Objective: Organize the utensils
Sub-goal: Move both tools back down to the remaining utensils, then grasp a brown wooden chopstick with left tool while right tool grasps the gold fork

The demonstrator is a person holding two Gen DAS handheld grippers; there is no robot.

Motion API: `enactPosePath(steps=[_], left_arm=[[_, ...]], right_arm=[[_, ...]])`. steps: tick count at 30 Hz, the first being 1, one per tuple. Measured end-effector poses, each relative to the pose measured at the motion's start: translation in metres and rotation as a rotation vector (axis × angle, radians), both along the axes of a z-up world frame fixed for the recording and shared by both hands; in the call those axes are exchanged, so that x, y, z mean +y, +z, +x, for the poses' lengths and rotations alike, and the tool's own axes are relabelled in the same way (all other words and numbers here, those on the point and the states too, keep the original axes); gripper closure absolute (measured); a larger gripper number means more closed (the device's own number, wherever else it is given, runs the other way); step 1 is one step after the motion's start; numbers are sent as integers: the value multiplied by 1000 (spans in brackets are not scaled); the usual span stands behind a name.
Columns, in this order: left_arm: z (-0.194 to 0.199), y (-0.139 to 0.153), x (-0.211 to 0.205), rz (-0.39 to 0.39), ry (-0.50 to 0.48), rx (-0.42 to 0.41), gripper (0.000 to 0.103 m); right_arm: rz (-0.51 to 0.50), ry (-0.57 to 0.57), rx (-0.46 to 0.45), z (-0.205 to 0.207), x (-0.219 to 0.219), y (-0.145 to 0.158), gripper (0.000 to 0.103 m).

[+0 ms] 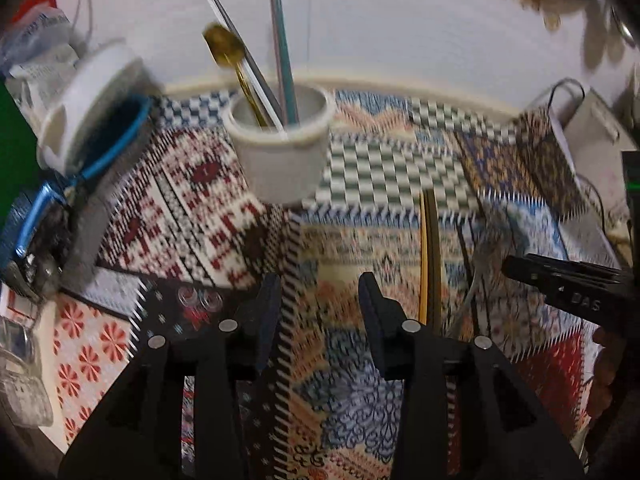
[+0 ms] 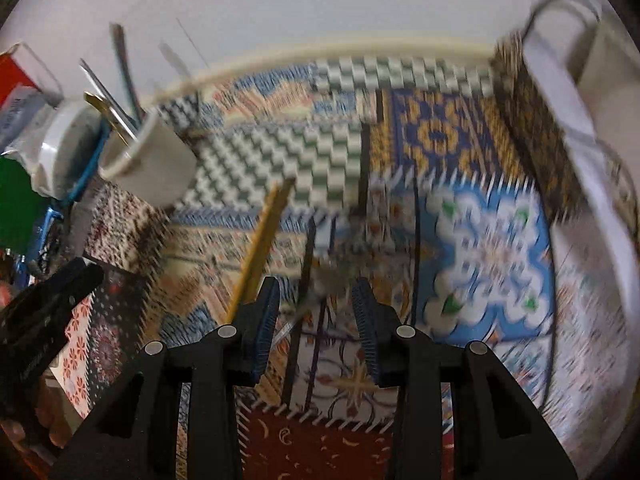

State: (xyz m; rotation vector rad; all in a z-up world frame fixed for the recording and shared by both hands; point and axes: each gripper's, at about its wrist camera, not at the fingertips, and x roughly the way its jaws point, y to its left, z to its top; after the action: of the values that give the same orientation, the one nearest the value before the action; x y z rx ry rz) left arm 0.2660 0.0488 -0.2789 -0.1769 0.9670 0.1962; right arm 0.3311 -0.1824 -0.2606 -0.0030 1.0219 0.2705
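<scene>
A white cup (image 1: 280, 148) stands on the patchwork cloth (image 1: 360, 240) and holds a gold spoon (image 1: 224, 46), chopsticks and straws. My left gripper (image 1: 320, 304) hangs open over the cloth, in front of the cup, with nothing between its fingers. A yellow-brown chopstick pair (image 1: 430, 256) lies to its right. The right gripper (image 2: 316, 308) is open low over the cloth. A blurred silvery utensil (image 2: 324, 276) and thin dark sticks (image 2: 306, 256) lie just ahead of its tips, apart from the pads. The yellow chopsticks (image 2: 260, 248) lie left of them, with the cup (image 2: 148, 164) at far left.
A white round container (image 1: 92, 92) and a blue-handled tool (image 1: 120, 140) crowd the left of the cup. A white box (image 1: 592, 128) and a patterned bag (image 1: 548, 152) stand at the right. A white wall runs behind. Each gripper shows in the other's view.
</scene>
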Motion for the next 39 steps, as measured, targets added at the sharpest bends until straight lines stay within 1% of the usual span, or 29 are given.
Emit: enactPosePath(steps=[3, 5, 7, 8, 12, 14, 19, 24, 26, 29, 33, 39], left_arm=[[-3, -9, -4, 15, -10, 26, 64], [-4, -13, -3, 25, -10, 39, 64], [-7, -16, 0, 17, -7, 46, 64], [-8, -17, 1, 11, -5, 50, 64], [-11, -24, 1, 4, -4, 72, 64], [-10, -26, -2, 11, -17, 81, 64], [-9, -29, -12, 16, -41, 82, 64], [-6, -33, -15, -1, -50, 87, 64], [-5, -35, -15, -9, -49, 92, 64], [-4, -38, -16, -21, -49, 99, 64], [-4, -40, -17, -22, -53, 106, 64], [-1, -45, -20, 10, -65, 129, 64]], right_arm=[[-14, 3, 34, -3, 7, -16, 69], [-48, 18, 38, -5, 17, -25, 69], [-75, 30, 30, -8, 24, -29, 69], [-93, 34, 25, -9, 28, -32, 69], [-170, 38, -43, -16, 36, -34, 68], [-169, 38, -68, -21, 36, -35, 68], [-167, 20, -72, -31, 15, -35, 68], [-164, -16, -39, -35, -25, -30, 72], [-159, -8, -20, -35, -27, -29, 72], [-142, 4, 4, -30, -28, -26, 69], [-154, 6, -17, -9, -17, -24, 69], [-174, -8, -71, 23, 11, -20, 69]])
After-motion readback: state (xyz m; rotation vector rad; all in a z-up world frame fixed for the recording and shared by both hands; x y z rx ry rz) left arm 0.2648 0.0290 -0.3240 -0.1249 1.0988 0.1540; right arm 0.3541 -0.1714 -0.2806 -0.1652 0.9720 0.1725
